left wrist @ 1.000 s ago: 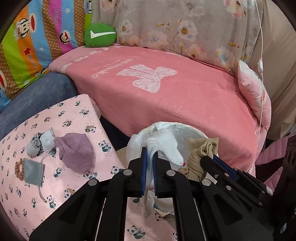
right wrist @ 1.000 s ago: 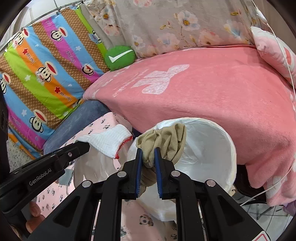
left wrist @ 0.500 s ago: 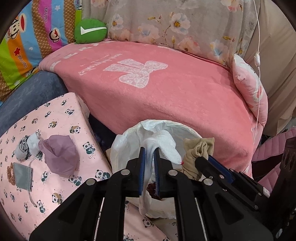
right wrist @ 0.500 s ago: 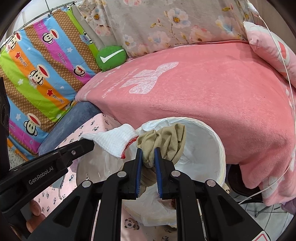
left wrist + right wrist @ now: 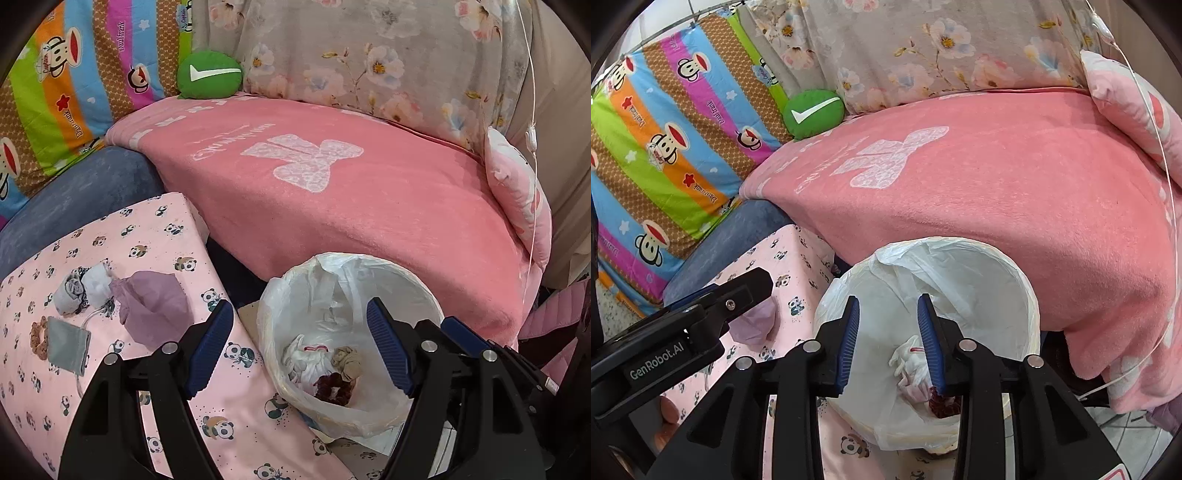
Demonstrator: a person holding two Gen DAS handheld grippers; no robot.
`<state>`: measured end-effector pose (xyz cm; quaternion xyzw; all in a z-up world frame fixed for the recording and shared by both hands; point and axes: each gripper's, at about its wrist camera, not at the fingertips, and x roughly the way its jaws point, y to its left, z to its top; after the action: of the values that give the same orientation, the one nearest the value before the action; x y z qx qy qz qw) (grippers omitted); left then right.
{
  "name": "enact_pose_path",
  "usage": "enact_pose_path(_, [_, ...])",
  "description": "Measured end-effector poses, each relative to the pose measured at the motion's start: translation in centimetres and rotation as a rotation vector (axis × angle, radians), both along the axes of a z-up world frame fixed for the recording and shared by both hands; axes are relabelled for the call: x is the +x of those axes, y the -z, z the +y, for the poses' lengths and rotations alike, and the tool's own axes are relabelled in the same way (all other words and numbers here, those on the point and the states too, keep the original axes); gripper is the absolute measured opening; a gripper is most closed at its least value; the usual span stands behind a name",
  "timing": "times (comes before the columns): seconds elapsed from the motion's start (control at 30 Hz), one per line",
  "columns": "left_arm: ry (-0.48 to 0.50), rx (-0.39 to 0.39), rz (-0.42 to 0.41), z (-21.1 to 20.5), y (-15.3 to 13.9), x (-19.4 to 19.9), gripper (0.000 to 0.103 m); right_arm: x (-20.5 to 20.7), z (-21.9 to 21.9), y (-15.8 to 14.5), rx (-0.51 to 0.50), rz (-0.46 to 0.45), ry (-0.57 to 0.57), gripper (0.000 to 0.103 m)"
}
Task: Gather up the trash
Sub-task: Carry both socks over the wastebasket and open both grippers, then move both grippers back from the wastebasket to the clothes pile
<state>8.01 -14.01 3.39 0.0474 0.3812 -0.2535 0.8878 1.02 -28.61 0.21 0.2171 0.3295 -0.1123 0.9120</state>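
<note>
**Both grippers opening above the lined bin, rags at its bottom**

The left gripper [image 5: 301, 347] hangs over the near rim of a white trash bin [image 5: 424, 291] lined with a thin plastic bag. Its jaws are opening and already stand wide apart, with nothing between the blue pads; through the gap the bin's inside shows. The right gripper [image 5: 889, 339] hovers over the same bin [image 5: 1030, 295] just beside it, its jaws also opening, spread less widely and pinching nothing.

At the bottom of the bin lie three pieces of trash together: a white cloth with a red edge [image 5: 303, 363], a crumpled beige sock [image 5: 347, 363] touching it, and a dark maroon scrunchie [image 5: 334, 389] in front of both. In the right wrist view the white cloth [image 5: 908, 363] shows between the pads, and the beige sock is hidden by the right finger.

The bin stands between a pink blanket [image 5: 369, 206] draped over a sofa and a surface covered with a pink panda-print cloth [image 5: 147, 236]. On that cloth, well apart from the bin, lie a mauve crumpled cloth [image 5: 151, 306], a rolled grey-and-white sock bundle [image 5: 79, 290], a small grey pouch [image 5: 68, 345] and a brown scrunchie [image 5: 37, 338] beside it. A green cushion with a white tick [image 5: 208, 74] rests at the back.
</note>
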Motion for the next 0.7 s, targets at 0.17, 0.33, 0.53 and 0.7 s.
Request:
enact_pose_path(0.17, [-0.041,-0.006,0.002,1.7,0.0,-0.1,0.071,0.0,1.2,-0.4,-0.009,0.000,-0.030,0.039])
enact_pose_path(0.33, [-0.086,-0.014,0.005,3.6,0.1,0.0,0.071,0.2,2.8,-0.8,-0.026,0.003,-0.062,0.040])
enact_pose_path(0.53, [-0.131,-0.023,0.008,5.9,0.2,0.1,0.071,0.4,4.9,-0.9,-0.033,0.005,-0.088,0.044])
enact_pose_path(0.7, [-0.163,-0.032,0.014,8.0,0.4,0.2,0.071,0.9,6.6,-1.0,-0.046,0.015,-0.116,0.044])
